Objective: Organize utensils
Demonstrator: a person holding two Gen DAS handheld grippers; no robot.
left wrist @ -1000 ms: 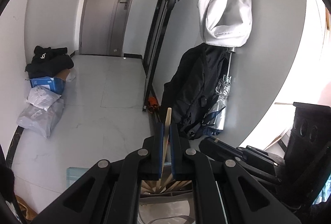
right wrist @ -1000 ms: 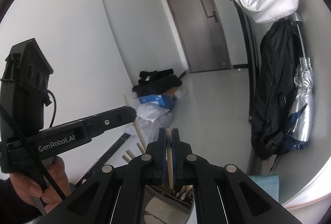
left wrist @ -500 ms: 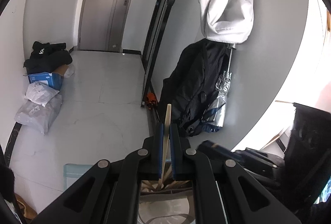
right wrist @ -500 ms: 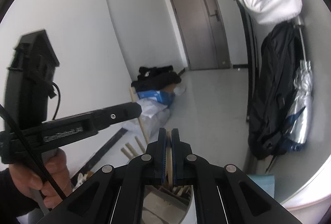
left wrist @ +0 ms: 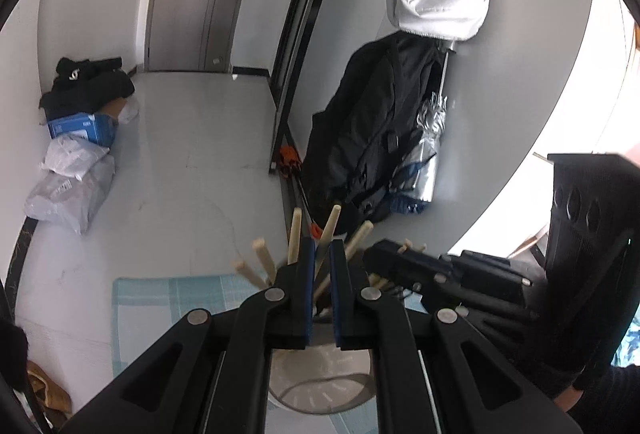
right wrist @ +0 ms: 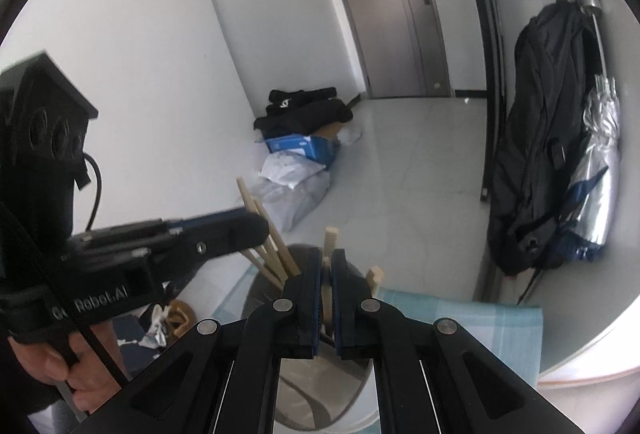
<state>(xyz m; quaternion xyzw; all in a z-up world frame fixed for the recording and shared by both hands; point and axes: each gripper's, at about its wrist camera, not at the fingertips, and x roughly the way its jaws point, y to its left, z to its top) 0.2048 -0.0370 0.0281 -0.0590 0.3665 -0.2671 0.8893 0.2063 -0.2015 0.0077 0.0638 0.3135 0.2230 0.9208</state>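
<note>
My left gripper (left wrist: 321, 254) is shut on a pale wooden chopstick (left wrist: 331, 222) whose tip sticks up past the blue pads. Below it stands a round utensil holder (left wrist: 320, 390) with several more chopsticks (left wrist: 264, 254) fanned out in it. My right gripper (right wrist: 326, 262) is shut on another chopstick (right wrist: 330, 238) above the same holder (right wrist: 250, 294). In the right wrist view the left gripper (right wrist: 260, 228) comes in from the left with its chopstick (right wrist: 246, 191). In the left wrist view the right gripper (left wrist: 378, 254) reaches in from the right.
The holder stands on a light blue checked cloth (right wrist: 460, 318) on a white round table (right wrist: 580, 374). Beyond, on the floor, lie white parcels (left wrist: 68, 189) and a blue box (left wrist: 80, 125). A black backpack (left wrist: 368, 137) and a silver umbrella (left wrist: 424, 153) hang on the wall.
Both grippers have sunk towards the holder with their chopsticks still gripped and now tilt further down. More chopstick tips and the blue cloth have come into view.
</note>
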